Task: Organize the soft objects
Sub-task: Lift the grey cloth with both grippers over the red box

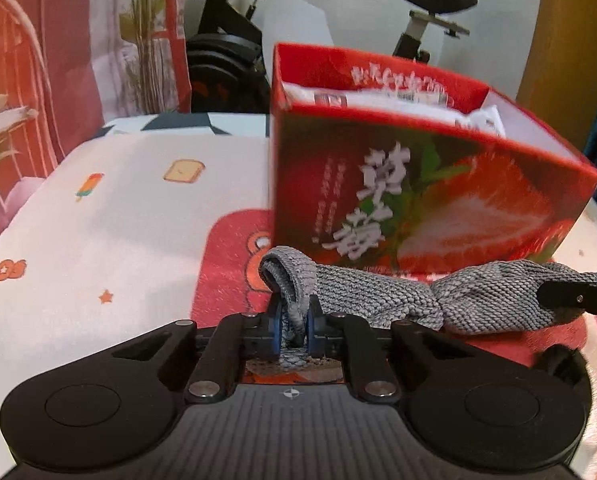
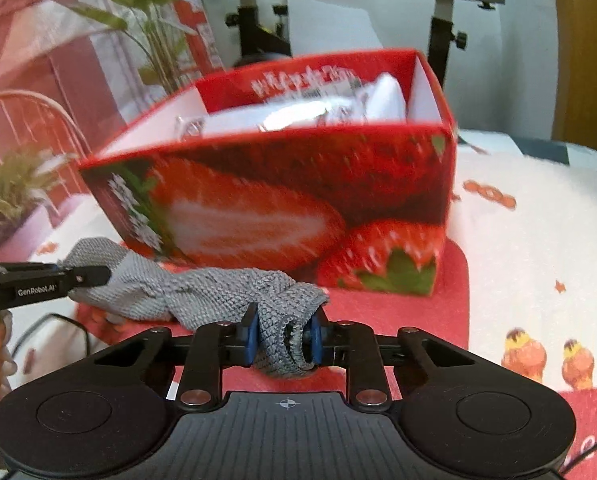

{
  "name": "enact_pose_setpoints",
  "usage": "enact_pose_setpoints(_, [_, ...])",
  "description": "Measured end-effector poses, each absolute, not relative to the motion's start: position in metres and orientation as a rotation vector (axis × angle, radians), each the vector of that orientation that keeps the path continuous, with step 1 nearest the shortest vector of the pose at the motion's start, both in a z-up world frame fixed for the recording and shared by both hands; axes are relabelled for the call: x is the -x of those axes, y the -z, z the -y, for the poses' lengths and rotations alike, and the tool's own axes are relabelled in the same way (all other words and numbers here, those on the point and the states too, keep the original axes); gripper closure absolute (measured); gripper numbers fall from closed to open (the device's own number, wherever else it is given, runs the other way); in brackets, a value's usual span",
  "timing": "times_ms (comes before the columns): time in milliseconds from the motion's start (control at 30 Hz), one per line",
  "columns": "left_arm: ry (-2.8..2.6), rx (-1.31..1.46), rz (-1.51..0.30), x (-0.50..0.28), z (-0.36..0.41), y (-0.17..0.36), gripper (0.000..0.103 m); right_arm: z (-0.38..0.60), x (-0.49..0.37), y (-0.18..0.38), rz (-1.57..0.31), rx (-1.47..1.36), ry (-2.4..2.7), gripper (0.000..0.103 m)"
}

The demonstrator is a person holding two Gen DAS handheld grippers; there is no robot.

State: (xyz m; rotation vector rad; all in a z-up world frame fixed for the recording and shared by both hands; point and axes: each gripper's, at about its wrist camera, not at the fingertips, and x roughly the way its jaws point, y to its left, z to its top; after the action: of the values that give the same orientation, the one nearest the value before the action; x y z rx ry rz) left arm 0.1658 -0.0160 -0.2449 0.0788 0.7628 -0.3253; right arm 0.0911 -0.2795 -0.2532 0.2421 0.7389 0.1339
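Left wrist view: the left gripper [image 1: 293, 322] is clamped on one end of a grey knit cloth [image 1: 378, 300], fabric bunched between the blue pads. The cloth's long axis runs sideways to the right, slightly sagging, to the right gripper [image 1: 578, 298], whose fingers pinch the far end. It hangs just above a red mat [image 1: 226, 280] on the patterned bed cover [image 1: 98, 220]. Directly ahead, beyond the cloth, stands the strawberry box [image 1: 418, 200], open-topped, with white packets [image 1: 398, 100] already inside.

Right wrist view: the right gripper [image 2: 283, 334] is closed on a rolled end of the cloth [image 2: 218, 292]; the cloth stretches left to the left gripper [image 2: 78, 278], also closed on it. The box [image 2: 298, 200] sits ahead and above the fingers.

Judgement: both hands share the cloth equally; the box mouth lies forward and higher than the cloth, so the span must rise over the near wall, or be folded first.
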Motion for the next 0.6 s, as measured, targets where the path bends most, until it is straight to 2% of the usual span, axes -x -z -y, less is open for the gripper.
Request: enact_pose_setpoints(600, [0.320, 0.022, -0.627, -0.148, -0.006, 0.194, 0.091, 0.274, -0.080, 0.197, -0.596, -0.191, -0.204, 0.081])
